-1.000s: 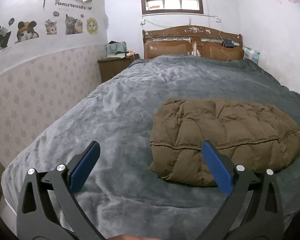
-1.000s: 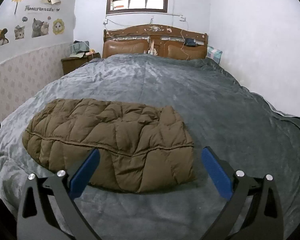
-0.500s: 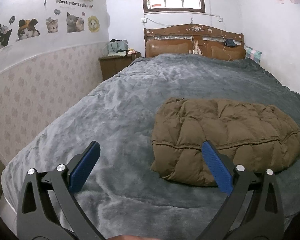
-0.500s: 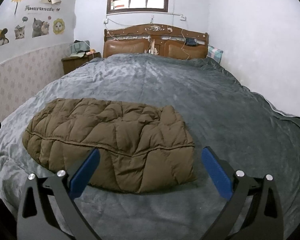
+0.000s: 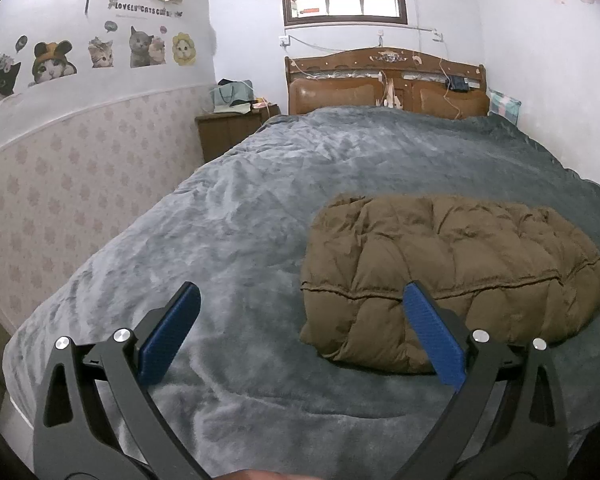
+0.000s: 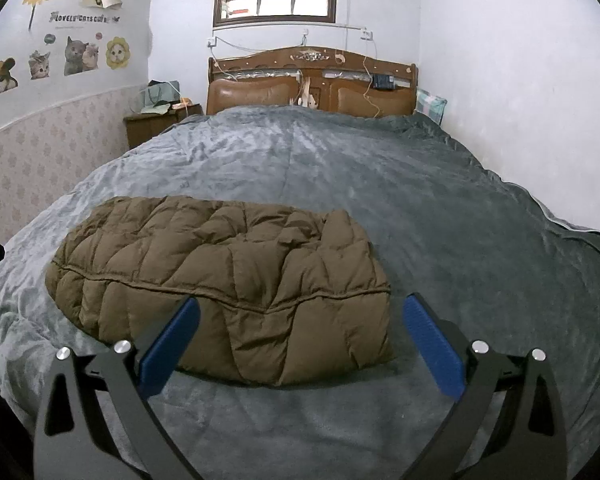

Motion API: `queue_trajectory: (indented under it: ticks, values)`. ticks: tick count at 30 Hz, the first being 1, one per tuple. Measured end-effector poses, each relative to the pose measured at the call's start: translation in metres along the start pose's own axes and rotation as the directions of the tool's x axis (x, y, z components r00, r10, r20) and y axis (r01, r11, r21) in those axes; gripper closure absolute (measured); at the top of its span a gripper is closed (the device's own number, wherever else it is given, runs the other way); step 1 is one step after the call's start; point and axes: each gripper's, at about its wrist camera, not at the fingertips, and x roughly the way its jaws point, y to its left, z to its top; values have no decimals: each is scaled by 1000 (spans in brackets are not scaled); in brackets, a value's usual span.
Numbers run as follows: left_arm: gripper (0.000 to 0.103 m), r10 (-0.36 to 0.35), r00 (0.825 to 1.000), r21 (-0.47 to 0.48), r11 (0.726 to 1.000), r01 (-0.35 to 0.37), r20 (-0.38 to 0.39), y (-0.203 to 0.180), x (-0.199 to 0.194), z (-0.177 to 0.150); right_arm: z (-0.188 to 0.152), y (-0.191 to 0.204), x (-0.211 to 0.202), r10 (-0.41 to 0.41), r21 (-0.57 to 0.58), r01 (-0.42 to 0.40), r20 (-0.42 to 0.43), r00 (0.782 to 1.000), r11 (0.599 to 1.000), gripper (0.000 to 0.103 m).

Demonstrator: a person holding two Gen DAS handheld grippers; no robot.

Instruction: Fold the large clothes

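**Mia:** Why is the left hand-held gripper (image 5: 300,322) up in the air with its blue fingers (image 5: 168,340) so far apart?

**Ben:** It is wide and holds nothing. I think the brown puffy coat (image 5: 452,276) is already folded into a fat bundle, so nothing needs a grip right now. The coat lies on the bed (image 5: 240,232), ahead of this hand-held gripper and off to its right side. Its right finger sits in front of the coat's near edge, but I cannot tell if it touches.

**Mia:** And the right hand-held gripper (image 6: 300,328)?

**Ben:** Wide too, and holding nothing. Here the coat (image 6: 228,280) is ahead and a bit to its left side, partly between the two fingers. So both hand-held grippers seem to sit back from the coat, one on each side, maybe to check the fold or to fold once more.

**Mia:** What does the left view show that the right one does not?

**Ben:** A lot of bare grey blanket left of the coat, and the coat's left end, which looks square.

**Mia:** And the right view?

**Ben:** The coat's right end, with a little peak sticking up, and the bed's far right edge by the white wall (image 6: 520,120). At its left rim you see a small black bit, maybe the other hand-held gripper. It is too small to tell.
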Motion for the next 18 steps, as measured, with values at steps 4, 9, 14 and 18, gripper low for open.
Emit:
queue_trajectory:
  ticks: [4,9,14,18]
  values:
    - [3,3,1000,-1,1000,-3,1,1,-1,-1,-1,1,-1,-1,-4,0,-4,1000,1000,2]
    - [3,0,1000,2,1000,0,3,1,-4,-2,-1,3,-3,-4,-1,4,2,1000,1000,2]
    - [3,-2,1000,4,1000,2,-2,2,-2,-2,-2,4,-2,-3,-5,3,-11,1000,1000,2]
    - [3,-3,1000,5,1000,3,-7,2,0,-1,-2,5,-3,-3,-5,3,-16,1000,1000,2]
